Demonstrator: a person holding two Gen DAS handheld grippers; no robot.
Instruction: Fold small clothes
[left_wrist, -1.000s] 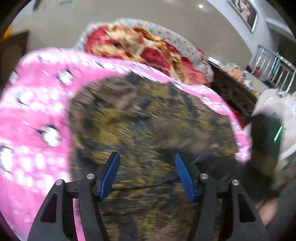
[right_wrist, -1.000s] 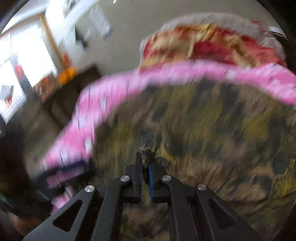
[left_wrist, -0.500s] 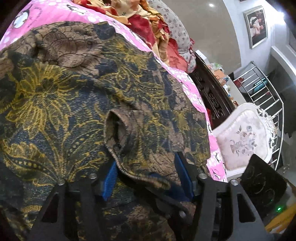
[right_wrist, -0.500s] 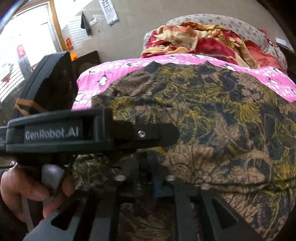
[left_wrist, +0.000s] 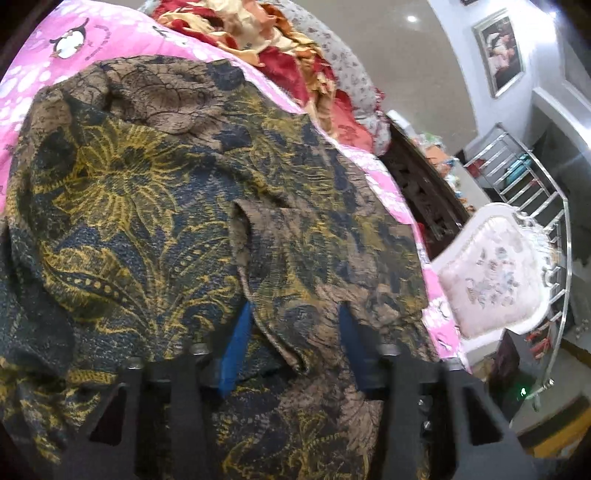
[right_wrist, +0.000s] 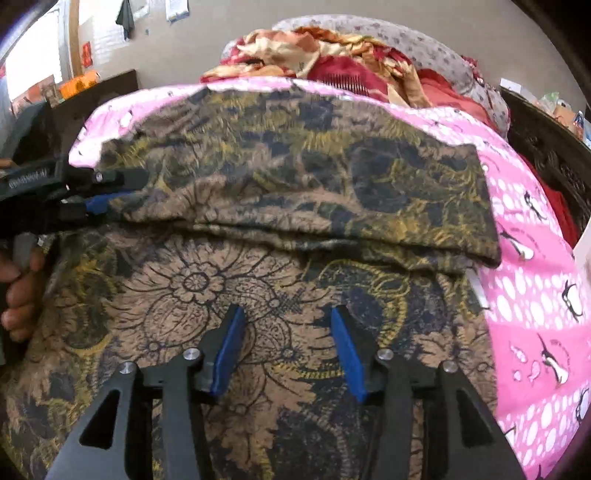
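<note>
Garment (right_wrist: 295, 192) (brown-gold floral batik) folded over itself on pink blanket (right_wrist: 535, 295).

Black angular frames on right claw (right_wrist: 284, 347) and left claw (left_wrist: 291, 343); blue pads (right_wrist: 226, 356); silver screws beside pads; white lettering on left claw's side.

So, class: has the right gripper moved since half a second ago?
Yes. The right gripper has shifted right, towards the bare pink sheet; its jaws have just been opening, nothing between them.
</note>
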